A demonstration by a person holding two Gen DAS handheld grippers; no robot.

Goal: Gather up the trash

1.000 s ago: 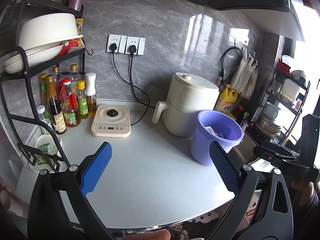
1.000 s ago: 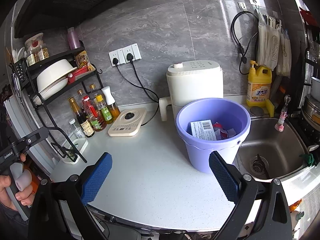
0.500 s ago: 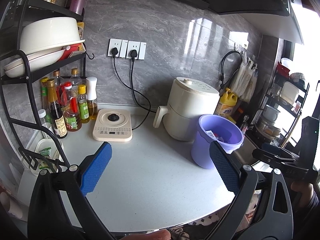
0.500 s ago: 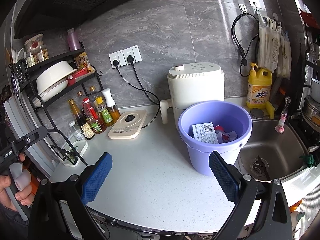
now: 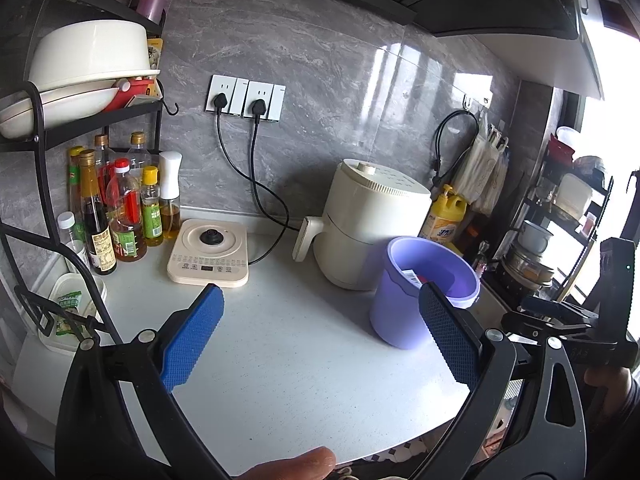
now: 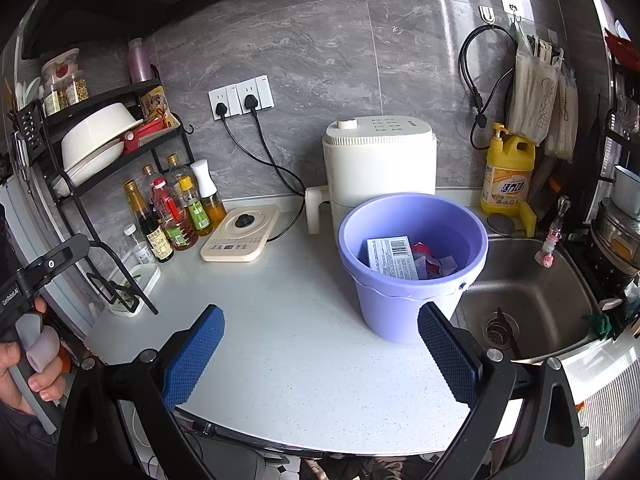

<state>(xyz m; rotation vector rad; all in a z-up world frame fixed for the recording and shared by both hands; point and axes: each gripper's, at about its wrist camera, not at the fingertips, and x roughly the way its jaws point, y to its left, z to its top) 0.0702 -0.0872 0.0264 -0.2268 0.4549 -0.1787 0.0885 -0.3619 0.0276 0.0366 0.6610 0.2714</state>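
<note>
A lilac bucket (image 6: 412, 276) stands on the white counter (image 6: 288, 320) beside the sink; it also shows in the left wrist view (image 5: 404, 316). Inside lie a white carton with a barcode (image 6: 390, 258) and red and white scraps (image 6: 434, 262). My left gripper (image 5: 320, 336) is open and empty above the counter's front edge, left of the bucket. My right gripper (image 6: 320, 344) is open and empty, near the front of the counter with the bucket just beyond its right finger.
A cream air fryer (image 6: 380, 164) stands behind the bucket. A small induction hob (image 6: 240, 236), sauce bottles (image 6: 176, 212) and a black dish rack (image 6: 108, 140) sit at the left. A steel sink (image 6: 532, 300) and yellow detergent bottle (image 6: 508, 172) are at the right.
Both grippers have drawn back a little from the counter, so the bucket and appliances look slightly farther and lower. Both stay open and empty.
</note>
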